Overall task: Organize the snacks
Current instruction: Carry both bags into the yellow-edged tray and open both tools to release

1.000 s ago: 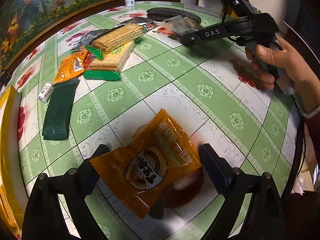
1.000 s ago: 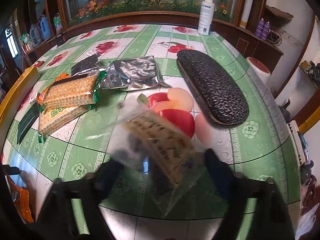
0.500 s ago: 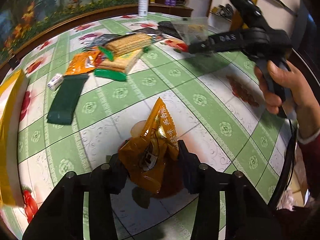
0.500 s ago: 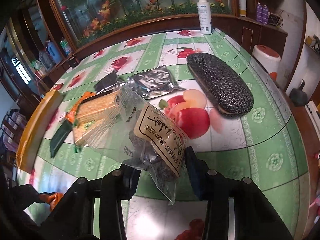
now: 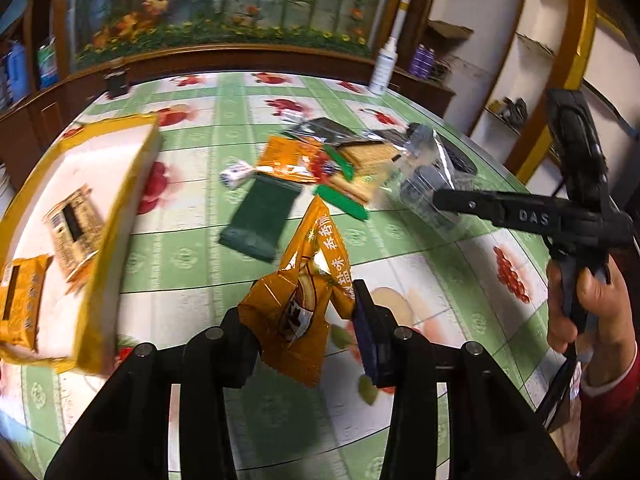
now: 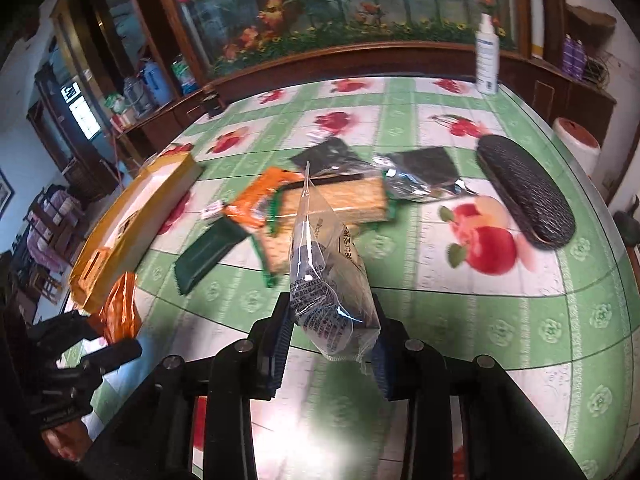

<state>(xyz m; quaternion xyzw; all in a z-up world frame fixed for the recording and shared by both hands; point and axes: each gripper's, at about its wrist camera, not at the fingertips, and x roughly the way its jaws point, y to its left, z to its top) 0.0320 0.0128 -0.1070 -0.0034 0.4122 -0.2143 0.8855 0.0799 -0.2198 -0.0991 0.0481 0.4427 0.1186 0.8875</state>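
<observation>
My left gripper [image 5: 302,322] is shut on an orange snack packet [image 5: 308,280] and holds it above the table. My right gripper [image 6: 330,334] is shut on a clear bag of dark snacks [image 6: 324,276], also lifted; it shows in the left wrist view [image 5: 424,188] too. A yellow-edged box [image 5: 120,216] lies at the left with an orange packet [image 5: 20,304] and a printed packet [image 5: 74,226] in it. On the table lie cracker packs [image 6: 340,200], a dark green packet [image 6: 208,252], an orange packet [image 6: 260,196] and silver packets [image 6: 420,176].
A black glasses case [image 6: 524,196] lies at the right of the green fruit-print tablecloth [image 6: 520,312]. A white spray bottle [image 6: 486,56] stands at the far edge. A small white wrapped candy [image 5: 236,172] lies near the green packet. The left gripper [image 6: 92,344] shows in the right view.
Both grippers have risen with their packets and swung left. The yellow box has come into the left wrist view. The clear bag now hangs upright between the right fingers.
</observation>
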